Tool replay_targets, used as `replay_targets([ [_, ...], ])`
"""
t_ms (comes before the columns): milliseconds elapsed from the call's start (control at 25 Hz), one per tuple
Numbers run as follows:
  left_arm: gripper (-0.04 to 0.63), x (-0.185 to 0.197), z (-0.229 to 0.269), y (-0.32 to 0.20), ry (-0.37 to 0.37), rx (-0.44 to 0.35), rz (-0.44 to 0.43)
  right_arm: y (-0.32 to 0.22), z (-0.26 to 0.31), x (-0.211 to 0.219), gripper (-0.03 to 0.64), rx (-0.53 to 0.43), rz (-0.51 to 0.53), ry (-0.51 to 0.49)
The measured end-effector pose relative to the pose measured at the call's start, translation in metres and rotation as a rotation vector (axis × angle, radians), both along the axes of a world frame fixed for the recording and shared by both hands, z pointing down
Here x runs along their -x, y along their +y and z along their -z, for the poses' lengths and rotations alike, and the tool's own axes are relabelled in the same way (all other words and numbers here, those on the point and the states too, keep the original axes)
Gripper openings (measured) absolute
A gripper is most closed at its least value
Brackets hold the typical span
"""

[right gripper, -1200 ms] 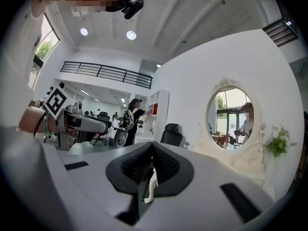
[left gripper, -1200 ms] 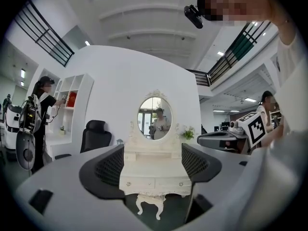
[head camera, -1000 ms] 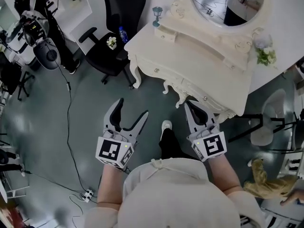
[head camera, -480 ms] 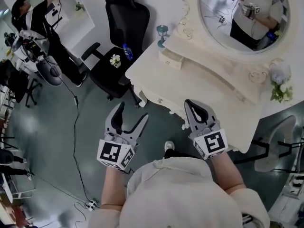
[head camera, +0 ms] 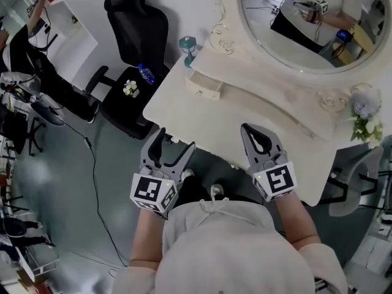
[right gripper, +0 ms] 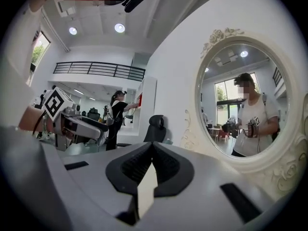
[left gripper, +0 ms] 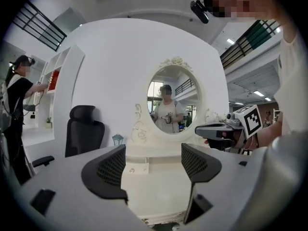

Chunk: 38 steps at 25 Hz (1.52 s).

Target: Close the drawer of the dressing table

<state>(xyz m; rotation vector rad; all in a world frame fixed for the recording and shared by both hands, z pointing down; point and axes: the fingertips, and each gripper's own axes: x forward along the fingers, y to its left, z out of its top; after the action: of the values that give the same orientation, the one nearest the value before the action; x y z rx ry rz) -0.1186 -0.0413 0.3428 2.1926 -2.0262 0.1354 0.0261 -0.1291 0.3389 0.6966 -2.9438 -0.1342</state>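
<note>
The cream dressing table (head camera: pixel 257 112) with its oval mirror (head camera: pixel 306 17) stands right in front of me. A small drawer (head camera: pixel 203 86) on its raised back shelf sticks out open, left of centre. My left gripper (head camera: pixel 174 139) is open with nothing in it and hovers at the table's front left edge. In the left gripper view the left gripper (left gripper: pixel 154 163) frames that drawer (left gripper: pixel 135 168) between its jaws, well short of it. My right gripper (head camera: pixel 256 130) is shut and empty over the tabletop; in its own view the right gripper (right gripper: pixel 153 150) points toward the mirror (right gripper: pixel 240 109).
A black office chair (head camera: pixel 131 29) with a bottle and flowers on its seat stands left of the table. A small blue lamp (head camera: pixel 187 45) sits on the table's back left corner, white flowers (head camera: pixel 366 118) at its right end. A cable (head camera: pixel 95 176) trails over the floor.
I have come closer to the table: both grippers, earlier over the floor in front of it, now reach its front edge. The left stays open and the right stays shut.
</note>
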Motion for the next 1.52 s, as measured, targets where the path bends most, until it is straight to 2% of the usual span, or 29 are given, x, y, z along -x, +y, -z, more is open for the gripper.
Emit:
replay_targets([
  [320, 0.367, 0.021, -0.053, -0.099, 0.045, 0.095, -0.170, -0.068, -0.035, -0.004, 0.006, 0.089, -0.221, 0.035],
  [440, 0.367, 0.030, -0.074, -0.130, 0.041, 0.128, -0.244, -0.090, -0.051, 0.005, 0.006, 0.122, -0.305, 0.039],
  [840, 0.367, 0.058, -0.183, -0.195, 0.041, 0.322, -0.397, -0.131, -0.115, 0.055, 0.006, 0.206, -0.421, 0.082],
  [1120, 0.359, 0.066, -0.238, -0.218, 0.084, 0.425, -0.375, -0.134, -0.153, 0.067, 0.006, 0.269, -0.482, 0.129],
  [1520, 0.188, 0.064, -0.266, -0.231, 0.065, 0.490, -0.344, -0.138, -0.173, 0.065, 0.006, 0.311, -0.520, 0.149],
])
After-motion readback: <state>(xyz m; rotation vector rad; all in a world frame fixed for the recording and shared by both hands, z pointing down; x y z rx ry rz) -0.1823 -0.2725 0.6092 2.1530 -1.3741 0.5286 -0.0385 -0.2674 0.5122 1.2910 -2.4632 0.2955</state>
